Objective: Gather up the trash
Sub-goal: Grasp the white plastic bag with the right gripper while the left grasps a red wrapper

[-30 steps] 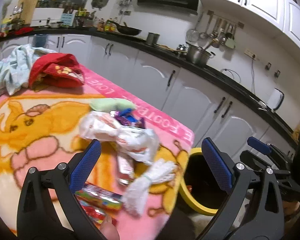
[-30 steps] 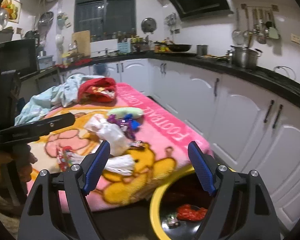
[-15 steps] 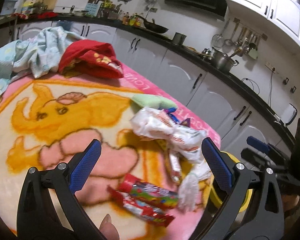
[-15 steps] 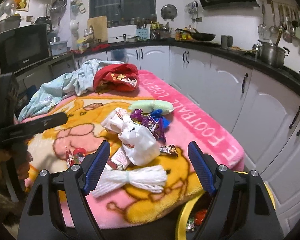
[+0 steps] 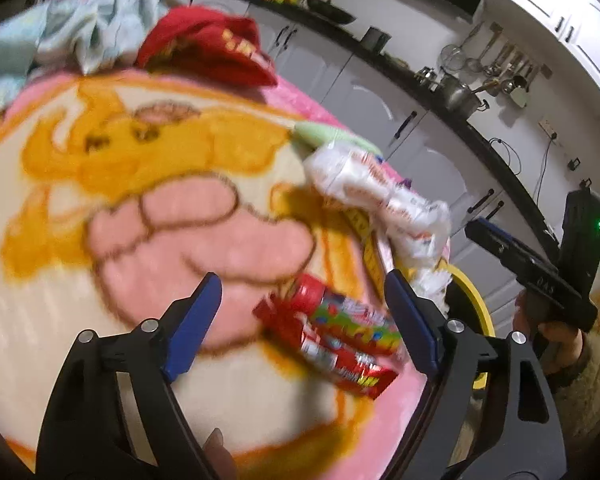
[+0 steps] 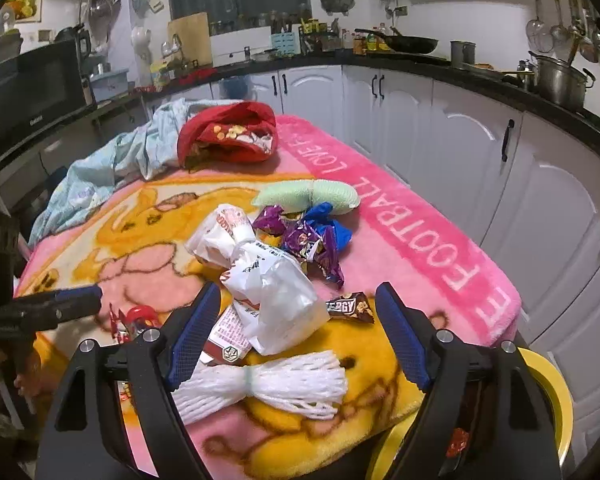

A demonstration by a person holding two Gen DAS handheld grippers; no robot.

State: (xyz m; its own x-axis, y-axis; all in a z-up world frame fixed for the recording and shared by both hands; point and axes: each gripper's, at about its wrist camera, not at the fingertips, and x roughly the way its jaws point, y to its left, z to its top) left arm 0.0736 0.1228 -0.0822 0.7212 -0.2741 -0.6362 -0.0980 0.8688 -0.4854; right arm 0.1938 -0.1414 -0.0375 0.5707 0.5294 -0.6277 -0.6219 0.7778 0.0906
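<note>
Trash: a loose heap lies on the pink cartoon blanket (image 6: 428, 236), middle of the right wrist view: a white plastic bag (image 6: 268, 280), purple and blue wrappers (image 6: 312, 236), a brown snack bar wrapper (image 6: 350, 306), a white foam net sleeve (image 6: 268, 384) low in the frame, and a flat printed packet (image 6: 228, 340) under the bag.
Red candy wrappers: two long red wrappers (image 5: 340, 340) lie side by side, lower centre-right of the left wrist view.
Bin: a yellow-rimmed bin (image 6: 556, 392) stands just off the blanket's edge, lower right; something red shows inside, too small to name.
Left gripper (image 5: 300, 320): jaws spread wide, holding nothing, hovering with the red wrappers between and just ahead of the fingers; the view is motion-blurred.
Right gripper (image 6: 298, 332): jaws wide apart, empty, pointed at the white bag and net sleeve.
Progress: early by my reading; the bin seems to hold little, and nearly all the heap is left.
Next: likely the left jaws close on the red wrappers.
Other things: a red cloth (image 6: 228, 136) and pale blue cloth (image 6: 112, 168) at upper left, and a green sponge-like pad (image 6: 308, 196), probably not trash.
</note>
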